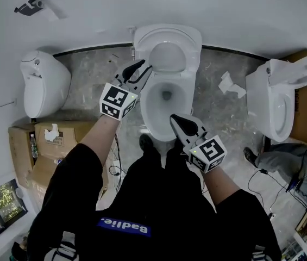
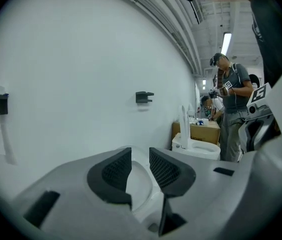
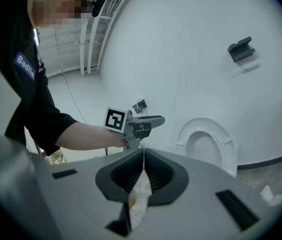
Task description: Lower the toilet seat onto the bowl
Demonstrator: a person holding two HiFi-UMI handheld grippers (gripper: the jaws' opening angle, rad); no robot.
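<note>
The white toilet bowl (image 1: 145, 110) stands against the wall, and its seat (image 1: 167, 43) is raised upright against that wall. My left gripper (image 1: 144, 68) is open at the bowl's left side, beside the lower left of the seat, with nothing between its fingers. In the left gripper view the open gripper (image 2: 140, 166) frames the white seat (image 2: 140, 184). My right gripper (image 1: 175, 119) hovers over the bowl's front right rim. In the right gripper view that gripper (image 3: 143, 156) is shut, facing the seat (image 3: 203, 123) and the left gripper (image 3: 153, 120).
A second toilet (image 1: 275, 105) stands at the right and a rounded white fixture (image 1: 42, 83) at the left. Cardboard boxes (image 1: 39, 140) sit at the lower left. Crumpled paper (image 1: 230, 85) lies on the floor. Another person (image 2: 233, 109) stands farther off.
</note>
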